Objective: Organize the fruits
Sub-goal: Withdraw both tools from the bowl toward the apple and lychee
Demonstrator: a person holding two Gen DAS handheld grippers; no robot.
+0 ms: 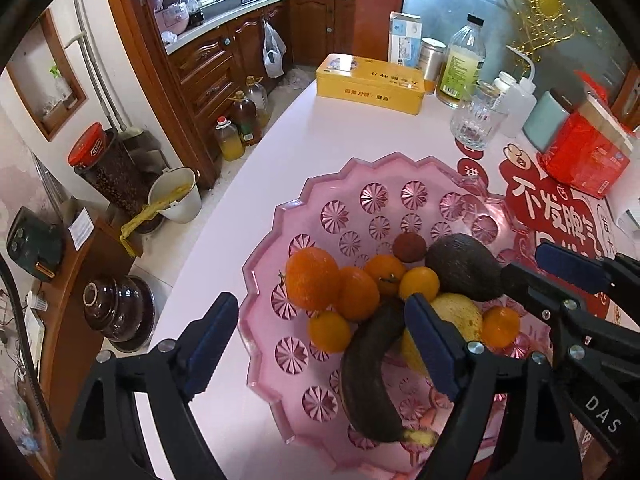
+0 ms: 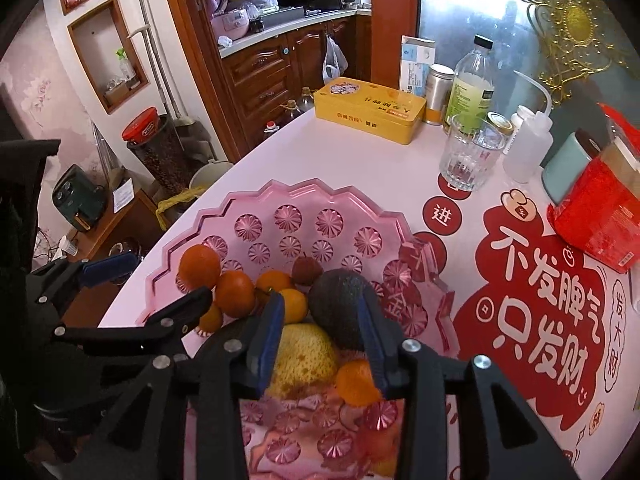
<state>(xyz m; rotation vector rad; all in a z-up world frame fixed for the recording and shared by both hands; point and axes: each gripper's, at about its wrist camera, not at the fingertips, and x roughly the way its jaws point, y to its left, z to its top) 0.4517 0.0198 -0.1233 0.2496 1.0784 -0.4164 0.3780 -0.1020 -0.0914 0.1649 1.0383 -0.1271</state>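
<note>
**Q:** Fruit piled in the pink cut-glass bowl (image 1: 280, 216), lower centre of both views. What is happening here?

**A:** Everything I can see is already in it: oranges (image 1: 312, 276) toward the left, a dark avocado (image 1: 464, 266) to the right, a blackened banana (image 1: 370, 376) curving down toward the bottom edge, a yellow citrus (image 2: 304, 356) under it, and a small reddish fruit (image 1: 409, 246) behind. The bowl sits on the pale table (image 1: 360, 128), beside a red printed mat (image 2: 532, 280).

**Q:** And your grippers?

**A:** My left gripper (image 1: 320, 344) stands wide apart over the bowl's left rim, nothing between its blue pads; the banana lies just beside the right-hand pad. My right gripper (image 2: 322, 336) is parted narrowly, with the yellow citrus and the avocado showing in the gap. I judge neither fruit to be pinched, as the pads seem clear of them.

**Q:** Which step is this?

**A:** It reads as a let-go after placing, both tools empty above the pile.

**Q:** Next?

**A:** No loose fruit shows on the table, so I would lift clear without nudging the stack. The small orange (image 2: 356, 382) at the front looks likeliest to roll.
</note>
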